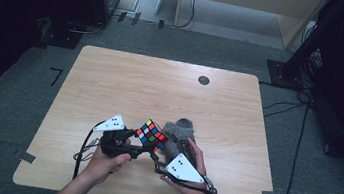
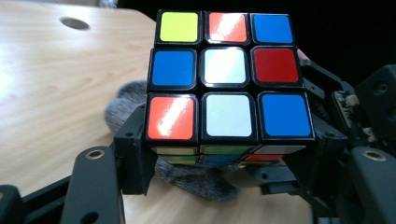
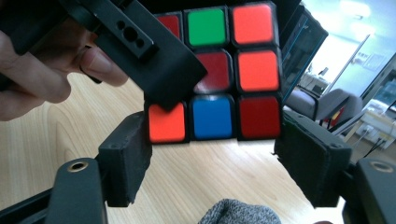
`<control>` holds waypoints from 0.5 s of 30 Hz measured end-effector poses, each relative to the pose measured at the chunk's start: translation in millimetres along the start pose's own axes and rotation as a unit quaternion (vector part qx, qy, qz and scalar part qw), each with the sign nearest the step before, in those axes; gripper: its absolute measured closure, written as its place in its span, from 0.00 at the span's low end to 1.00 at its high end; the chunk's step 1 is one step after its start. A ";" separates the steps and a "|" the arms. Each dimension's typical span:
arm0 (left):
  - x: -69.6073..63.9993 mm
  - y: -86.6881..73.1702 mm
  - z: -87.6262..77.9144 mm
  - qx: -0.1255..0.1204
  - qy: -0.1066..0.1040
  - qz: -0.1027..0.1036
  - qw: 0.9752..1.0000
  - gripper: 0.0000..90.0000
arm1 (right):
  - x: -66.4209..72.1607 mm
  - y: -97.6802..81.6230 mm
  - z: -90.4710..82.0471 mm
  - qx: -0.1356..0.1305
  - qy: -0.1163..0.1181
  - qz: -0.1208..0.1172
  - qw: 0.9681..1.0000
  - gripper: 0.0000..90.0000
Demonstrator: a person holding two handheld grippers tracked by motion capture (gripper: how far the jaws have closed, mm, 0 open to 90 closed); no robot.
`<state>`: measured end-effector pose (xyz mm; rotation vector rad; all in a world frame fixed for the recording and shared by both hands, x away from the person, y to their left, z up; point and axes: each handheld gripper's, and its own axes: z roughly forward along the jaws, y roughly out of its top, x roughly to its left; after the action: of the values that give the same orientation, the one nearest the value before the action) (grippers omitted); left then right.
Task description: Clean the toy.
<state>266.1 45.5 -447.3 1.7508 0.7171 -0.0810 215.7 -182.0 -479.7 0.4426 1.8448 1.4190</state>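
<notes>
A puzzle cube (image 1: 151, 133) hung above the tabletop (image 1: 111, 84), clamped at its lower layer by the left tool (image 2: 219, 158); the right tool (image 3: 212, 163) stood open around the cube's bottom row, pads apparently not pressing; a grey fuzzy cloth (image 1: 178, 134) lay beside.

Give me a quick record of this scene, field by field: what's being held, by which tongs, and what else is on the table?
Held thing: puzzle cube, lifted above the table
Left tongs: shut on the cube's bottom layer
Right tongs: jaws at either side of the cube's lowest row, not clearly pressing
Beneath the cube: grey fuzzy thing
Surface: wooden table, with a dark round hole near the far edge
</notes>
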 end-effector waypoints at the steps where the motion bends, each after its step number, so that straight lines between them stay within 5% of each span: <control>1: -0.9 -0.2 1.3 0.004 -0.002 0.000 1.000 0.38 | 0.6 0.0 0.3 -0.001 0.000 -0.002 1.000 0.33; 7: 5.3 0.9 -0.6 0.006 -0.026 -0.015 1.000 0.34 | 0.1 -0.2 -0.8 0.004 0.008 -0.014 1.000 0.38; 12: 8.1 3.7 -11.1 -0.017 -0.013 0.012 1.000 0.21 | -8.5 -3.6 -2.9 0.025 0.014 0.004 1.000 0.38; 15: 13.3 3.0 -17.1 -0.027 0.000 0.029 0.999 0.18 | -19.5 -5.7 -7.0 0.030 0.014 0.038 0.999 0.38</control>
<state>273.2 66.1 -444.8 1.7185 0.6624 -0.0219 224.3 -201.6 -477.5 0.5302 1.9163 1.4290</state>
